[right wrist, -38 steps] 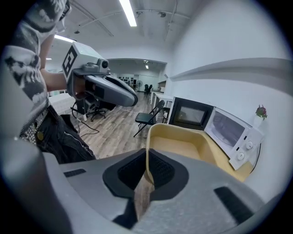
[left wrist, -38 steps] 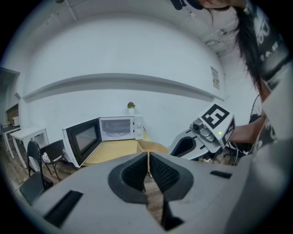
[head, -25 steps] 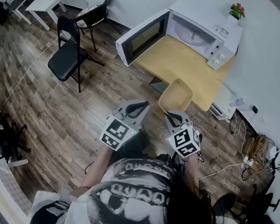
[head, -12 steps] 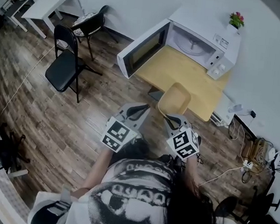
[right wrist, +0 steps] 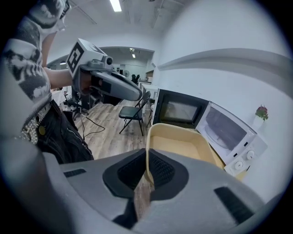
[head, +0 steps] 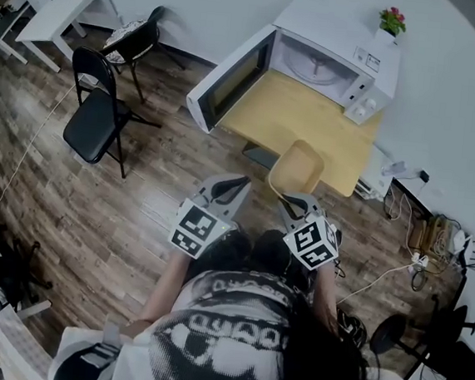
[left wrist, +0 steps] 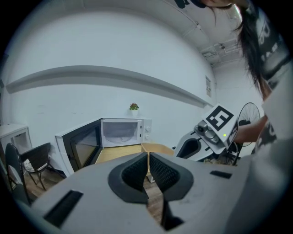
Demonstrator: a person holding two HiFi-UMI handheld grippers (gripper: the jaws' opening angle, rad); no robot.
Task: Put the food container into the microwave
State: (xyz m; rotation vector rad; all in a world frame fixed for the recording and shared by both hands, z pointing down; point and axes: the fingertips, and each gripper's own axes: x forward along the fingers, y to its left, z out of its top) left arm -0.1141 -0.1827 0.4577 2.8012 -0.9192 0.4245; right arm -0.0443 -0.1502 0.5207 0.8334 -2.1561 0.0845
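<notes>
Our right gripper (right wrist: 147,170) has its jaws closed on the near wall of the food container (right wrist: 179,147), a pale yellow shallow tray. The thin wall stands upright between the two pads, and the rest of the tray reaches forward beyond the jaws. Our left gripper (left wrist: 148,168) has its jaws together with nothing between them. It is just beside the right gripper and does not touch the tray.

Ahead of both jaws is a light wooden bench (head: 291,115), which stands against a white wall (head: 197,6). At the far side of the bench, well ahead of the jaws, sits a white microwave (head: 334,56). Its door (head: 227,80) is swung wide open to the left and its chamber is empty. A small flowering plant (head: 393,19) stands on top of the microwave. The food container is outside the microwave, over the near edge of the bench.

Under the jaws the floor (head: 119,207) is of dark wooden planks. To the left of the jaws stands a black folding chair (head: 94,117), and further away is a white table (head: 67,6). To the right of the jaws, cables (head: 397,271) lie along the wall.
</notes>
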